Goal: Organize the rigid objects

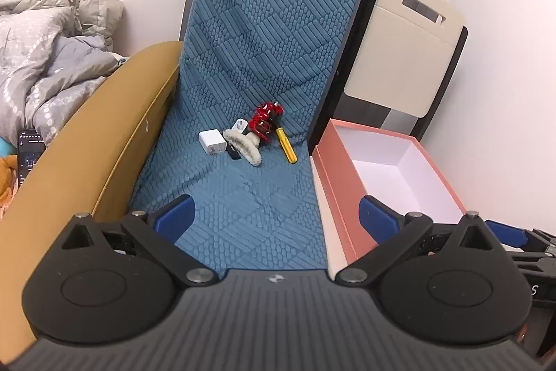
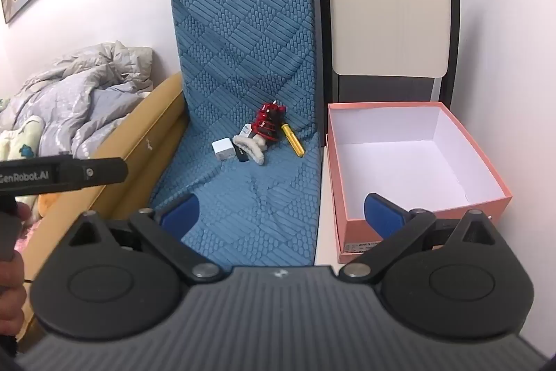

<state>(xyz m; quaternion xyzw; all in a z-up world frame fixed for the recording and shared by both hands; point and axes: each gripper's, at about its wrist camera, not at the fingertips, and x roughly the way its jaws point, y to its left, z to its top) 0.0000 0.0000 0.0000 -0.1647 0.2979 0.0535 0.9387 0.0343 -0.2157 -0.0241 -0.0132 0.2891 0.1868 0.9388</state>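
Two grippers, left gripper (image 1: pixel 274 214) and right gripper (image 2: pixel 281 209), hold jaws spread, empty, above a blue quilted cushion (image 1: pixel 250 197); open pink cardboard box (image 2: pixel 417 162) at its right edge.

Left gripper (image 1: pixel 274 214) and right gripper (image 2: pixel 281 211) both wide apart, empty, angled downward.

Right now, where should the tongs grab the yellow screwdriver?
Probably around the middle of the yellow screwdriver, across its thin width. It lies flat on the blue cushion, slanting, with its far end next to the red toy and its near end free. Come from above on the near, box-side, away from the toy. Both the right tongs and the left tongs are open.
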